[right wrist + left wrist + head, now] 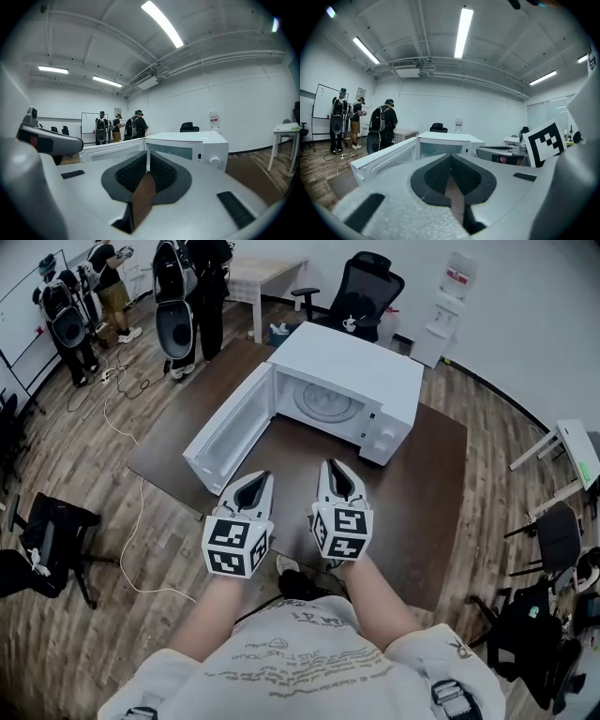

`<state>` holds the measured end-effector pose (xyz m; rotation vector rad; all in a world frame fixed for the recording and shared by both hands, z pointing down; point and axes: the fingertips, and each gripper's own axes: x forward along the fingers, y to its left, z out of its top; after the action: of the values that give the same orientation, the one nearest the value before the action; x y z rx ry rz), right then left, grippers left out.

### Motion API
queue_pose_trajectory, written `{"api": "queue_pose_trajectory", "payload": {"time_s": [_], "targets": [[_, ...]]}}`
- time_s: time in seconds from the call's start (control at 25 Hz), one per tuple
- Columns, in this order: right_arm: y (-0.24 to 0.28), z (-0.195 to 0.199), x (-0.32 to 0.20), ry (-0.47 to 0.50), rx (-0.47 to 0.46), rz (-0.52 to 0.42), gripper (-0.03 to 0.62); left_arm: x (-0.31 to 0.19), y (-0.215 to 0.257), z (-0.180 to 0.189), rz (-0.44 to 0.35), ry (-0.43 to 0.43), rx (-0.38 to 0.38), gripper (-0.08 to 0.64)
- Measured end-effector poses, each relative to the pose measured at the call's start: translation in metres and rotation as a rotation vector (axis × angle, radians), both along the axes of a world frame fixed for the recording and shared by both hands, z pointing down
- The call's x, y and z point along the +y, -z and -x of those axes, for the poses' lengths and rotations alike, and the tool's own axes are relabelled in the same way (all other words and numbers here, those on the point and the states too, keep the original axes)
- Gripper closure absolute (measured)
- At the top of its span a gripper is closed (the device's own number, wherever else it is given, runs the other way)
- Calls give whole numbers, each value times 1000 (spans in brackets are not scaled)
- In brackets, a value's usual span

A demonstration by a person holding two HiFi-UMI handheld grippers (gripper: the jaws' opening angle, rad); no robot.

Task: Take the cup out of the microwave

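One microwave [361, 362] on one table [427, 493], door [228, 434] swung open, one turntable [328, 401] visible inside. Two grippers before it: left gripper [264, 475] and right gripper [332, 465], jaws pressed together, empty. Cup location: cannot tell.

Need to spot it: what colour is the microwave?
The boxy microwave is white; head view shows it best.

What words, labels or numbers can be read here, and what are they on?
Nothing reads clearly.
Shirt: printed lines, upside down, too blurred to read.
Water dispenser: red label, too small to read.
Marker cubes: black-and-white squares, no letters.
Microwave: no readable brand or numbers.
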<state>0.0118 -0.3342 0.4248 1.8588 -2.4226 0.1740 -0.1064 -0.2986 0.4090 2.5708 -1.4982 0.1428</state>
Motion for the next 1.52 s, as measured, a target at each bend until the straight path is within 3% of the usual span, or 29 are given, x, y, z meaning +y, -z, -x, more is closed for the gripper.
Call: {"api": "queue_pose_trajectory", "payload": {"time_s": [0.16, 0.4, 0.52, 0.64, 1.12, 1.52], "targets": [[-11, -1, -36, -6, 12, 18, 559, -32, -1, -3, 5, -10, -4, 549], [-27, -7, -97, -17, 8, 29, 461, -73, 4, -10, -11, -32, -6, 549], [-38, -15, -129, -64, 22, 8, 386, -87, 0, -14, 0, -43, -12, 549], [-57, -21, -158, -105, 48, -11, 358, -98, -10, -14, 20, -45, -15, 549], [-127, -33, -243, -126, 96, 67, 321, -130, -44, 1, 81, -2, 3, 549], [-164, -53, -299, -167, 54, 139, 290, -153, -42, -10, 70, -19, -38, 549]]}}
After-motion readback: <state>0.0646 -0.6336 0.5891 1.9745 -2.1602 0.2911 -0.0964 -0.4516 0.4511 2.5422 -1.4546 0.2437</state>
